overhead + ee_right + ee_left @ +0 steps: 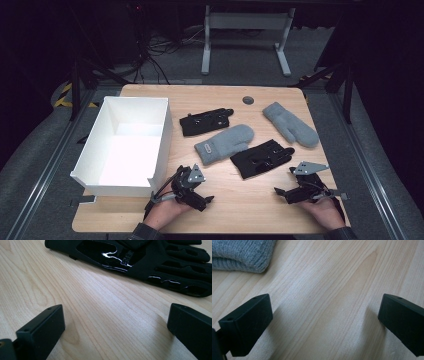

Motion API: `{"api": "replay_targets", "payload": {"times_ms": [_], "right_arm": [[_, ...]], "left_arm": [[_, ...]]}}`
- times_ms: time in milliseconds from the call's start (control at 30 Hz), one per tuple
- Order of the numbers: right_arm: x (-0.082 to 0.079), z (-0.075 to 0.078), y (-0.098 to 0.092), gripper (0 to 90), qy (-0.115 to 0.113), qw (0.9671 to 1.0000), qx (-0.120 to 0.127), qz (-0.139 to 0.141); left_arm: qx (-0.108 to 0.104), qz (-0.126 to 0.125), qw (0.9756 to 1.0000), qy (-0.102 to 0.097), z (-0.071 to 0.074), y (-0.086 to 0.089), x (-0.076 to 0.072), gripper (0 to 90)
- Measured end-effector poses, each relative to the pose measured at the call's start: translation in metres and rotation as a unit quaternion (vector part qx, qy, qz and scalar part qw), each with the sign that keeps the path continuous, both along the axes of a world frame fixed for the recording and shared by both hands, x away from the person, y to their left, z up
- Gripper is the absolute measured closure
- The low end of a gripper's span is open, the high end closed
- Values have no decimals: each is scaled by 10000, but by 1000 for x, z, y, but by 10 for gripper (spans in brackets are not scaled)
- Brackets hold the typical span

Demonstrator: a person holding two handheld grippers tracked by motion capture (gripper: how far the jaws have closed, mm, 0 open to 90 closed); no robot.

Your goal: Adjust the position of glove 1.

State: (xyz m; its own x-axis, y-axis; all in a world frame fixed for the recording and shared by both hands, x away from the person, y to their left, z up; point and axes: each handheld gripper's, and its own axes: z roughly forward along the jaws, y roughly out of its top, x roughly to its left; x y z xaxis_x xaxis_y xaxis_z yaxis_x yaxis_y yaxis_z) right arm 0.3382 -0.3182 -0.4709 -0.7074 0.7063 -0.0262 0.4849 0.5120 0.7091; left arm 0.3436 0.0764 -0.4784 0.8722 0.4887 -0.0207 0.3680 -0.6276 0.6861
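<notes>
Two grey knit mittens and two black gloves lie on the wooden table [235,205]. One grey mitten [225,143] [239,253] is in the middle, the other grey mitten [291,125] at the back right. A black glove [206,121] rests behind the middle mitten, and another black glove [261,158] [140,260] lies in front of it to the right. My left gripper [196,189] [325,322] stands open near the front edge, over bare wood. My right gripper [285,182] [116,327] is open too, just short of the nearer black glove.
A white open box [125,145] with nothing in it stands on the table's left side, close beside my left gripper. A small grey round cap [248,100] sits in the tabletop at the back. Beyond the table are a desk frame and cables.
</notes>
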Motion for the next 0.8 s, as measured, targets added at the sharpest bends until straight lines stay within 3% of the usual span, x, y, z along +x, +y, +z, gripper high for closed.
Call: {"api": "replay_targets", "payload": {"times_ms": [267,467,567,800], "right_arm": [[5,5,4,59,105,9998,-139,4],[13,15,8,97,-5,9999,-165,-7],[23,26,5,161,-90,9999,-68,-54],[52,42,0,197,-198,9995,-40,-238]], "left_arm": [[-5,-2,10000,-4,0,0,0,0],[-12,-27,10000,-9,0,1,0,2],[-14,-31,10000,-9,0,1,0,1],[-10,-46,10000,-10,0,1,0,1]]}}
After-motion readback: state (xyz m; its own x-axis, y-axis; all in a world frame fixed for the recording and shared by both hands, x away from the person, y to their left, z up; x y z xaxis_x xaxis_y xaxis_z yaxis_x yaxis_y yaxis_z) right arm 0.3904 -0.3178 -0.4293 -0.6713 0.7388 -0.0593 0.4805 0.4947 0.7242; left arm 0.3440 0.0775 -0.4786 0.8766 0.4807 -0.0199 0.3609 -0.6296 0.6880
